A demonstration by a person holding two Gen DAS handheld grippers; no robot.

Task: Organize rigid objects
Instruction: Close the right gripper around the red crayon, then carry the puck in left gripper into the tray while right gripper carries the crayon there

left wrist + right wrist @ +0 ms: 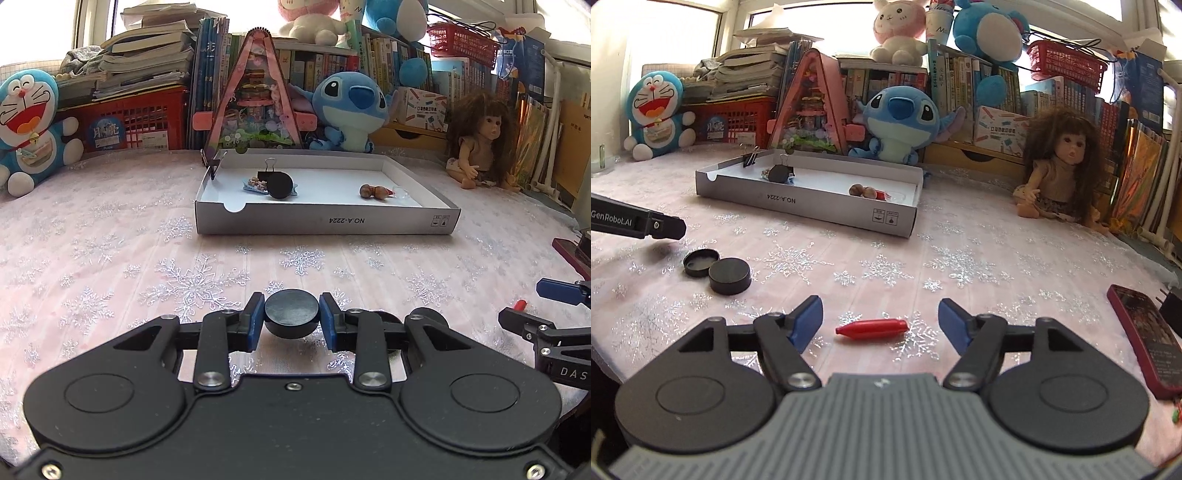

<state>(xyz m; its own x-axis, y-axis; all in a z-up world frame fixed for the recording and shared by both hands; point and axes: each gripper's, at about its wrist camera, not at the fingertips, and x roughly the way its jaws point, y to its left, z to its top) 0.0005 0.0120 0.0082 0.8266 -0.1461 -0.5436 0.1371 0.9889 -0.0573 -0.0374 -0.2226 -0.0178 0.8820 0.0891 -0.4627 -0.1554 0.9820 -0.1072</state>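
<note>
My left gripper [291, 319] has its blue pads against both sides of a round black lid [291, 314] on the tablecloth. In the right wrist view two black lids lie side by side, one closed side up [729, 275], one open side up [701, 262]. My right gripper [880, 325] is open with a small red cap [871, 329] lying between its fingers on the cloth. A shallow grey box tray [325, 223] [798, 203] ahead holds another black lid [279, 185], a binder clip [269, 168] and a brown nut-like piece [373, 192].
A red phone [1147, 332] lies at the right edge. A doll [1060, 166], a Stitch plush [899, 122], a Doraemon plush [655, 110], a pink triangular box [255, 99] and stacked books line the back of the table.
</note>
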